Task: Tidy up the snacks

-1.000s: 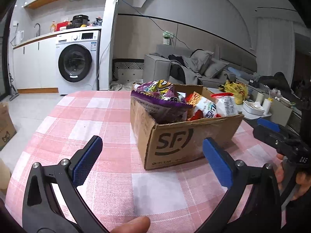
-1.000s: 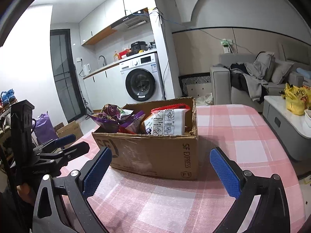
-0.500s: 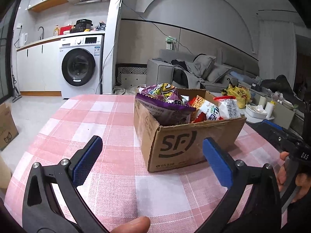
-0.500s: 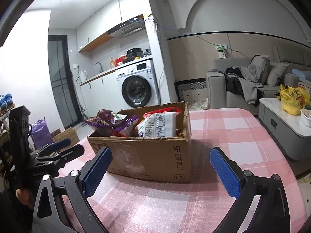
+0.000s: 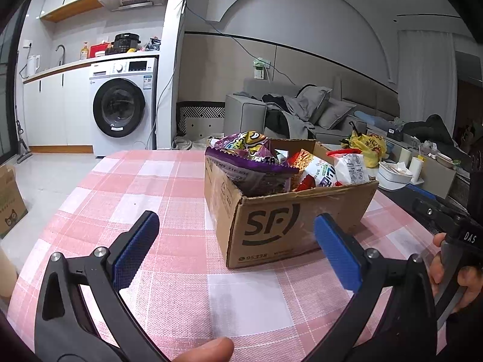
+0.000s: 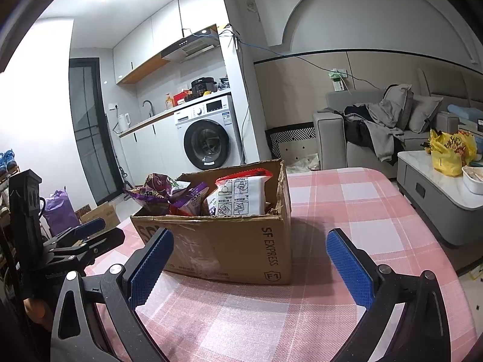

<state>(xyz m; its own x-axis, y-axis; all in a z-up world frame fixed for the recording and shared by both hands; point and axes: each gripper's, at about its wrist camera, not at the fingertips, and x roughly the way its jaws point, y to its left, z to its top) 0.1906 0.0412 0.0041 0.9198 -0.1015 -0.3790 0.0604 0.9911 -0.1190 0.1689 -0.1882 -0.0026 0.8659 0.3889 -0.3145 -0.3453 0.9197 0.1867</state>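
Rose and tilted upward over the last second, both cameras, so that more ceiling showed and the cardboard box (image 5: 289, 211) sat lower in each view; kept the same spacing to the box otherwise. Held nothing: left gripper (image 5: 235, 247) spread wide and empty above the checked tablecloth (image 5: 145, 187), right gripper (image 6: 250, 265) likewise splayed and empty, just short of the box's near wall. Found the snacks all inside the box, near the table's middle: purple bag (image 5: 250, 163) heaped highest at one end and lolling over the rim, orange-red packet (image 5: 314, 170) beside it, white pack (image 6: 238, 196) standing upright at the other end.

Judged the risks so: could puncture or crush the puffed purple bag if clamped hard on its belly rather than its seam; could drag the light box across the slick cloth if a packet snagged on the torn rim; could knock one gripper against the other, both converging on the same box from neighbouring sides.
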